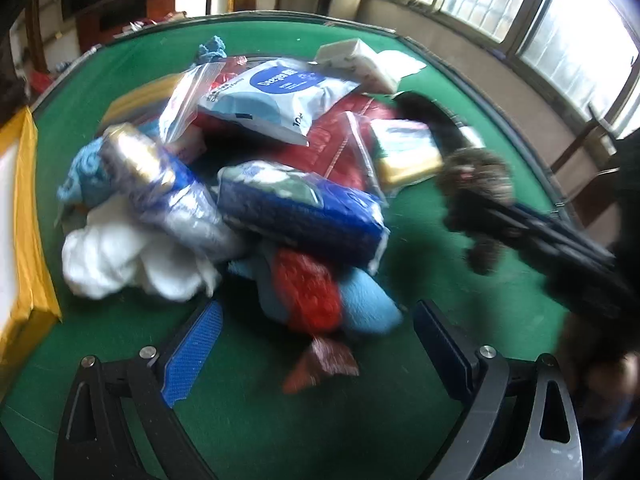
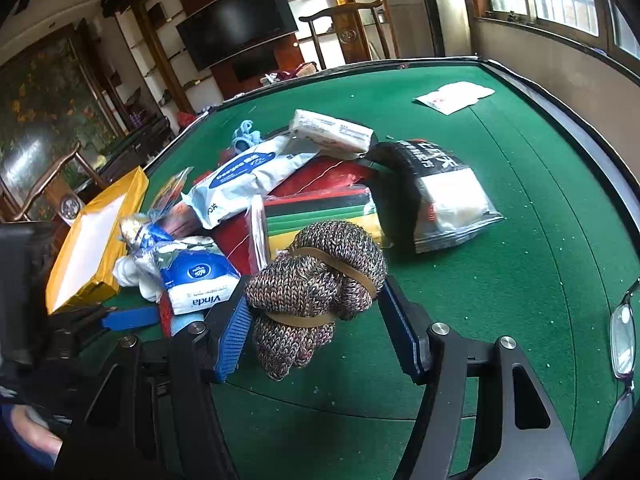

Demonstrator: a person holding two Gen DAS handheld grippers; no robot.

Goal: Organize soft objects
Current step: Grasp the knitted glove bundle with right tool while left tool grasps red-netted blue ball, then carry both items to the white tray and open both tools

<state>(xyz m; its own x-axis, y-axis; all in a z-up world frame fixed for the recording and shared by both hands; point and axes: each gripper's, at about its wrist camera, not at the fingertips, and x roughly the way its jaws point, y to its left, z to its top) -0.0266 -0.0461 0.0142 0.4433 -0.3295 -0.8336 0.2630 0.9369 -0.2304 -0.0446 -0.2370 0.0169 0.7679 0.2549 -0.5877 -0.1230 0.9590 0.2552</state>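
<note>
Right wrist view: we are holding a knitted glove bundle point(image 2: 316, 280) clamped in the right gripper point(image 2: 314, 320), lifted above the green table point(image 2: 520, 280), its long axis running roughly upright, fingers hanging down. Most of the pile point(image 1: 248, 184) is still waiting, seemingly unsorted. Our left gripper point(image 1: 316, 344) is hovering with jaws apart.
</note>
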